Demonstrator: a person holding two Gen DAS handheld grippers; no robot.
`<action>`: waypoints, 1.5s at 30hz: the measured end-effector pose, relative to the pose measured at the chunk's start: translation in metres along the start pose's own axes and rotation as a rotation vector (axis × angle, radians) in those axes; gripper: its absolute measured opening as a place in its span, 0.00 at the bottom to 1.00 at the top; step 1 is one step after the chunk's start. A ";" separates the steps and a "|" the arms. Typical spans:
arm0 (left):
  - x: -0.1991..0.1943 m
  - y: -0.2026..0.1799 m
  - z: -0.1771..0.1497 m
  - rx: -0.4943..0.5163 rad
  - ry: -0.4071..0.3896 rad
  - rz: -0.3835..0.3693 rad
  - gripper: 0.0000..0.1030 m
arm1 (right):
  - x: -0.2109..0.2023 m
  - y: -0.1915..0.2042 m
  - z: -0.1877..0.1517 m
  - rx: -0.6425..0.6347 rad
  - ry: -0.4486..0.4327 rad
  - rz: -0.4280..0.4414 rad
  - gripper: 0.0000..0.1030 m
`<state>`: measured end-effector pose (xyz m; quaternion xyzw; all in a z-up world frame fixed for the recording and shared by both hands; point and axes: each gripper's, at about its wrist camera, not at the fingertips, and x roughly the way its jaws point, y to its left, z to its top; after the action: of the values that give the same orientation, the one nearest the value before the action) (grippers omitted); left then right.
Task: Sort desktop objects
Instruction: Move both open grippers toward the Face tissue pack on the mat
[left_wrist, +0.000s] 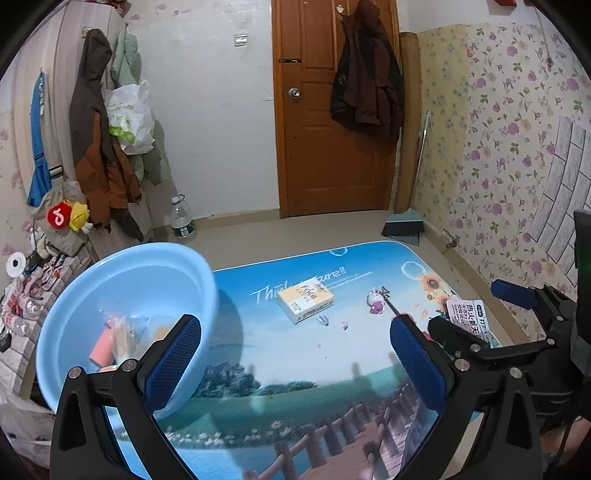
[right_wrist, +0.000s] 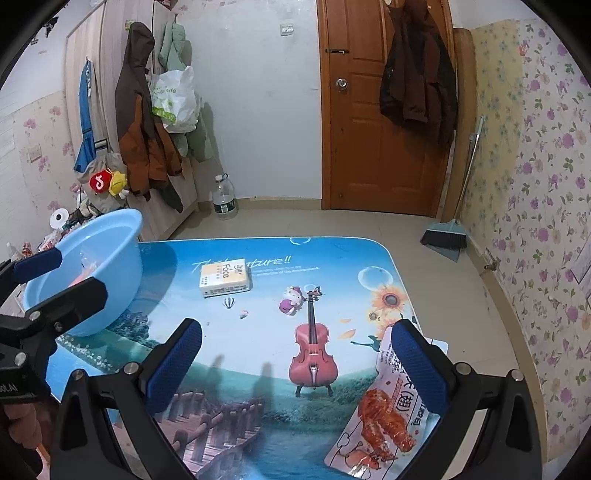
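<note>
Light: even, cool indoor brightness, source out of view.
Shadows: soft finger shadows on the bench (right_wrist: 258, 343) ahead of the right gripper (right_wrist: 296, 363).
Blur: basin (left_wrist: 122, 291) rim smeared beside the left gripper (left_wrist: 295, 365).
Edges: strong fisheye bending, black corner vignette.

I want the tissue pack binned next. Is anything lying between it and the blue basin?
Nothing visible does. The tissue pack lies alone on the table, with bare printed surface between it and the blue basin. The small toy figure and snack packet sit off towards the other side.
</note>
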<state>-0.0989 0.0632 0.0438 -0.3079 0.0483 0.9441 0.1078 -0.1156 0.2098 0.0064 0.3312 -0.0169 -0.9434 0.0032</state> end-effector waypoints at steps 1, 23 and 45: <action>0.004 -0.003 0.001 0.008 0.005 -0.004 1.00 | 0.002 -0.001 0.001 -0.001 0.002 -0.004 1.00; 0.122 -0.024 0.018 -0.035 0.131 -0.026 1.00 | 0.073 -0.036 0.015 -0.096 0.098 -0.017 0.93; 0.198 0.003 0.010 -0.127 0.275 0.039 0.97 | 0.162 -0.009 0.024 -0.201 0.320 0.035 0.80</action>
<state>-0.2609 0.0959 -0.0654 -0.4394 0.0086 0.8961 0.0619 -0.2574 0.2170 -0.0765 0.4746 0.0722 -0.8755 0.0554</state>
